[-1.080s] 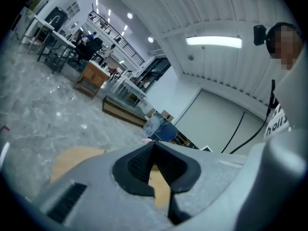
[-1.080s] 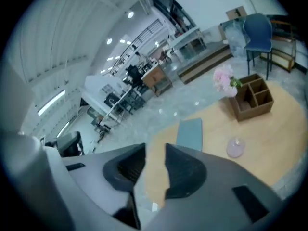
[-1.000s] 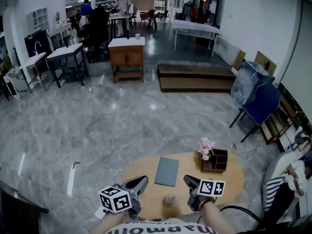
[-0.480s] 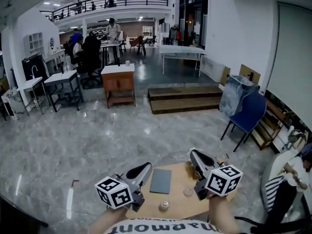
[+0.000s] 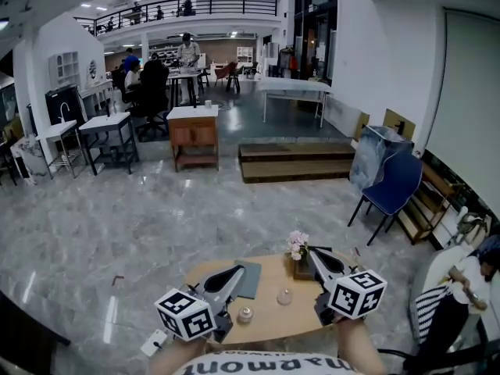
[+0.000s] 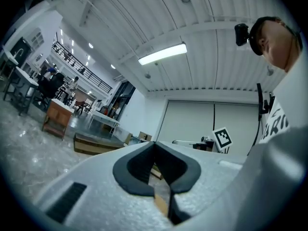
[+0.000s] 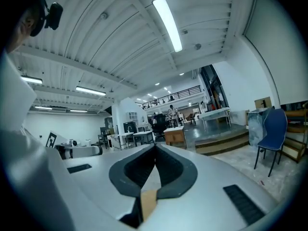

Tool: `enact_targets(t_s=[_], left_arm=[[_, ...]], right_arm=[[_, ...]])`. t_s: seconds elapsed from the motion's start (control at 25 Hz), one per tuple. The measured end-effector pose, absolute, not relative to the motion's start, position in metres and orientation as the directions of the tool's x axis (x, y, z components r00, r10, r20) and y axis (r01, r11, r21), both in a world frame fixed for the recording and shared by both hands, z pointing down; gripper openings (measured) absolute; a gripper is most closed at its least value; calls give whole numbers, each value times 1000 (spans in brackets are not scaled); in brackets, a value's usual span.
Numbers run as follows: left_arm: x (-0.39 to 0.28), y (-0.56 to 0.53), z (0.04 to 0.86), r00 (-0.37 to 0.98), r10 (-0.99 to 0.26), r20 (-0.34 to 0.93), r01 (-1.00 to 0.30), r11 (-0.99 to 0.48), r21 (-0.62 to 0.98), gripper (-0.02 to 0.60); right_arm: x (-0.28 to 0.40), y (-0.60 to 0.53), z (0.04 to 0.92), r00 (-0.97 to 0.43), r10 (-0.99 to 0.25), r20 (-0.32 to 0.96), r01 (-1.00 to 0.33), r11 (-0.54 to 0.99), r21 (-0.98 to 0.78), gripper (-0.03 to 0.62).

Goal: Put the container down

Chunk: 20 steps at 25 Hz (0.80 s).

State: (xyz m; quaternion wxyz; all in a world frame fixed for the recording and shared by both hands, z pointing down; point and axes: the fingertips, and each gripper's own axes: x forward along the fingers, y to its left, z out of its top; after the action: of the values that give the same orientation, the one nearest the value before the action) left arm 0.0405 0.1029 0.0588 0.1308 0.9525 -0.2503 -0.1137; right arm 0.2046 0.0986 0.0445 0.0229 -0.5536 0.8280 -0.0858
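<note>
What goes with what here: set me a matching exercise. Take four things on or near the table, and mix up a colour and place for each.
Things:
1. flowers
2. chair
3. notebook
4. jar

Colour and place:
a. blue, on the floor
b. grey, flat on the table
c. pink, at the table's far side
d. small, at the table's near edge

Pairs: 1-c, 2-a, 3-b, 4-d
</note>
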Motion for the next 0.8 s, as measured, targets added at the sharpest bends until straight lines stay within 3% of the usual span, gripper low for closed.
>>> enact_targets(t_s=[0.8], left_arm=[[46,259,76,798,-582,-155,-526,-800,289,14]], right_arm=[[239,260,80,-368,-923,112,-929,358,-99,14]])
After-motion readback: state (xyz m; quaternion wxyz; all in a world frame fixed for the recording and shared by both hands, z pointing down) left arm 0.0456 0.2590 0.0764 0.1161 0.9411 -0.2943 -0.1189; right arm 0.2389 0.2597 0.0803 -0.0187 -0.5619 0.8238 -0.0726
